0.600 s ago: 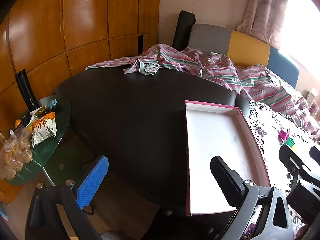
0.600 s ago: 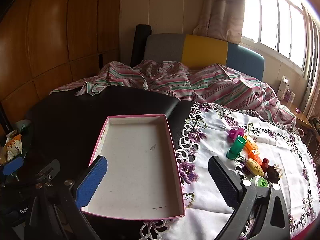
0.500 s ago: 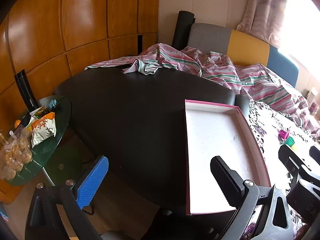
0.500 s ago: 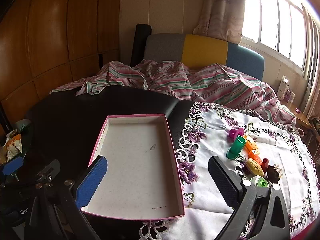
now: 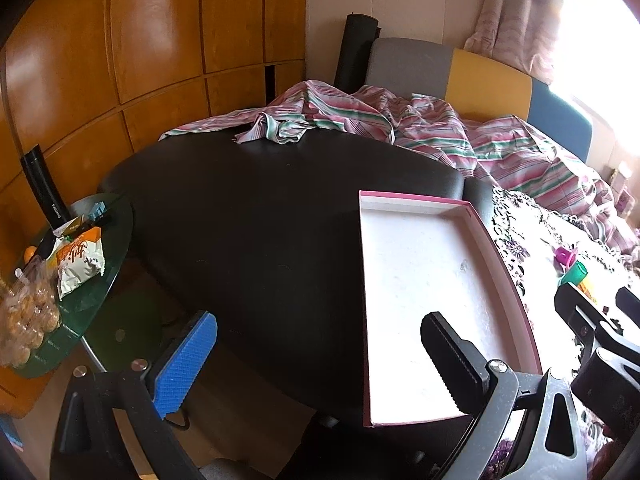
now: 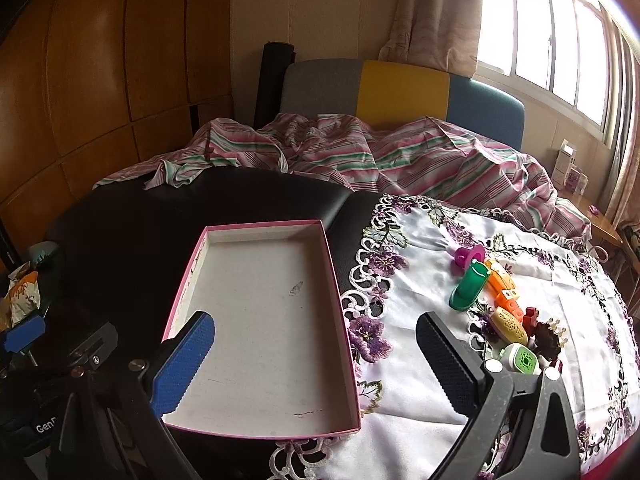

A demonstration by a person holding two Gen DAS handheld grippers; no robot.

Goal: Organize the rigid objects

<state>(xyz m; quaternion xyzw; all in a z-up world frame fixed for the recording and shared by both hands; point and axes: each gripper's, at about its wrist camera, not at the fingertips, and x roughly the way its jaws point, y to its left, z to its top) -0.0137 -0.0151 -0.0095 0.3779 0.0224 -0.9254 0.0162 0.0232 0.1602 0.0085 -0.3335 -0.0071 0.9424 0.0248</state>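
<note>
A shallow pink-rimmed box (image 6: 262, 322) (image 5: 426, 300) with a white inside lies empty on the black surface. To its right, on the embroidered white cloth (image 6: 420, 280), sits a cluster of small plastic toys: a green one (image 6: 469, 286), a pink one (image 6: 466, 257), orange ones (image 6: 502, 286), a yellow one (image 6: 509, 325) and a green-white one (image 6: 522, 360). My right gripper (image 6: 312, 344) hangs open above the box's near right part, nothing between its fingers. My left gripper (image 5: 316, 344) is open over the black surface left of the box.
A striped sheet (image 6: 360, 156) is bunched at the back before a grey, yellow and blue headboard (image 6: 400, 88). A round glass side table (image 5: 80, 280) with snack bags stands at the left. Wooden panels (image 5: 120, 40) line the left wall; a window (image 6: 560, 40) at the right.
</note>
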